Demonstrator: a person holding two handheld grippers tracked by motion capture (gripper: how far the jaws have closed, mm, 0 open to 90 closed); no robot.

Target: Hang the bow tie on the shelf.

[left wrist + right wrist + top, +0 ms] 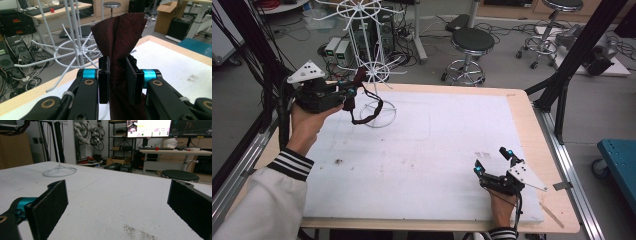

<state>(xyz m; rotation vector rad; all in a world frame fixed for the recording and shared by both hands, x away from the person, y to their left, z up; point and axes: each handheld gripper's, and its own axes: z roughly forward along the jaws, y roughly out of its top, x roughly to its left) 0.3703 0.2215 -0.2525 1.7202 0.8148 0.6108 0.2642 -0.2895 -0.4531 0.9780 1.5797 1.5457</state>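
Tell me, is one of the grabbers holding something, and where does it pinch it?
The left gripper pinches a dark red cloth band near its folded top end; the rest hangs in a loop. The right gripper holds nothing.

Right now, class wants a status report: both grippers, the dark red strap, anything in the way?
Left gripper shut on dark red strap, held up beside white wire rack. Right gripper open, low over white mat. Rack arms close to strap.

Gripper clamps dark red cloth beside white rack
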